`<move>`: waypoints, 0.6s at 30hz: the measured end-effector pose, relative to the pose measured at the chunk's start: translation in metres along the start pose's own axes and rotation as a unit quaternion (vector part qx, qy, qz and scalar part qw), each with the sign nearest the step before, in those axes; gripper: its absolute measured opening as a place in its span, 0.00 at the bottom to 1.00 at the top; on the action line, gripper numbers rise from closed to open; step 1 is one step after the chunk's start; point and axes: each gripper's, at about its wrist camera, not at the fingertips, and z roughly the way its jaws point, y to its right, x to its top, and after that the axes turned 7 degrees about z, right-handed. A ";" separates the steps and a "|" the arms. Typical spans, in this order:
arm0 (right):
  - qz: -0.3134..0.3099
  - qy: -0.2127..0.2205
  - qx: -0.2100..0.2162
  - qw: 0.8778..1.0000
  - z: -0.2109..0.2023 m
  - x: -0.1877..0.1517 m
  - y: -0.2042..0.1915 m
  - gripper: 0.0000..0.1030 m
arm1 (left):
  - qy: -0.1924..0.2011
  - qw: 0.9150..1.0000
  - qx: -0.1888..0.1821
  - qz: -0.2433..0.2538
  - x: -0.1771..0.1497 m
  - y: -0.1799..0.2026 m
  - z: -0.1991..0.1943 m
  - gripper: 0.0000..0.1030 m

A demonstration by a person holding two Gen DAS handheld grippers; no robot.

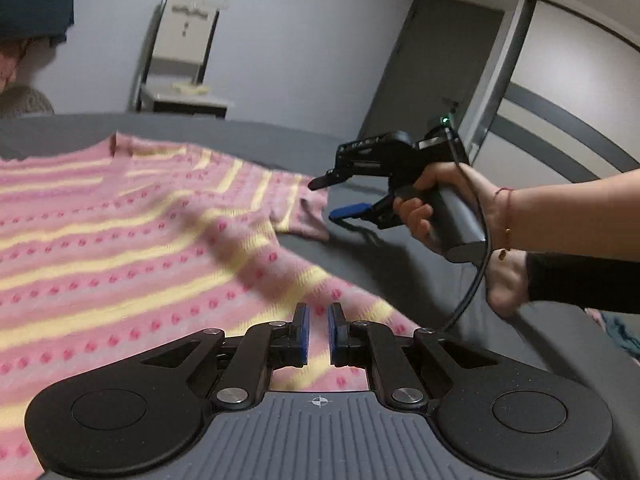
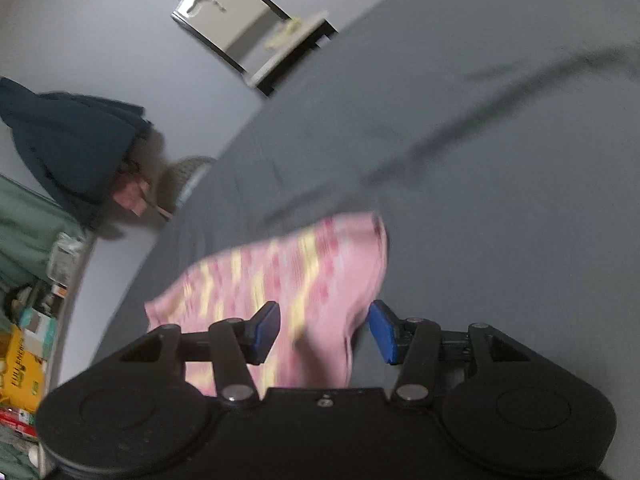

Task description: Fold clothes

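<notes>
A pink sweater (image 1: 120,240) with yellow stripes and red dots lies spread on the grey bed sheet (image 1: 400,264). My left gripper (image 1: 318,336) is at its near hem. The blue pads stand almost together with the knit in the slit between them. My right gripper (image 1: 332,198), held in a hand (image 1: 424,200), hovers open just right of the sleeve cuff (image 1: 312,220). In the blurred right wrist view the sleeve (image 2: 288,276) lies between and beyond the spread pads of the right gripper (image 2: 324,332), and neither pad presses on it.
A pale chair (image 1: 184,52) stands by the far wall, beyond the bed. A grey door (image 1: 432,68) and a wardrobe (image 1: 560,92) are at right. What looks like a foot (image 1: 504,280) below a black trouser leg rests on the sheet. Dark blue clothing (image 2: 72,136) and boxes (image 2: 24,368) crowd the left.
</notes>
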 end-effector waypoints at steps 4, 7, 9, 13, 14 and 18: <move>0.000 0.012 0.006 1.000 0.020 0.023 0.002 0.47 | 0.013 0.997 0.001 -0.081 -0.013 -0.027 0.015 0.07; -0.035 -0.014 0.020 0.999 0.029 0.026 -0.004 0.21 | 0.012 0.989 0.000 -0.144 -0.026 -0.051 0.021 0.07; -0.051 -0.036 0.023 0.998 0.033 0.023 -0.009 0.07 | 0.015 0.981 -0.011 -0.195 -0.034 -0.068 0.023 0.07; -0.089 0.023 0.015 0.996 0.017 0.035 -0.025 0.06 | 0.021 0.977 -0.015 -0.214 -0.037 -0.071 0.021 0.07; -0.091 0.036 0.010 0.995 0.015 0.044 -0.030 0.06 | 0.018 0.978 -0.016 -0.206 -0.036 -0.068 0.021 0.07; -0.122 0.057 -0.014 0.991 0.020 0.078 -0.060 0.05 | 0.008 0.986 -0.024 -0.164 -0.031 -0.051 0.021 0.07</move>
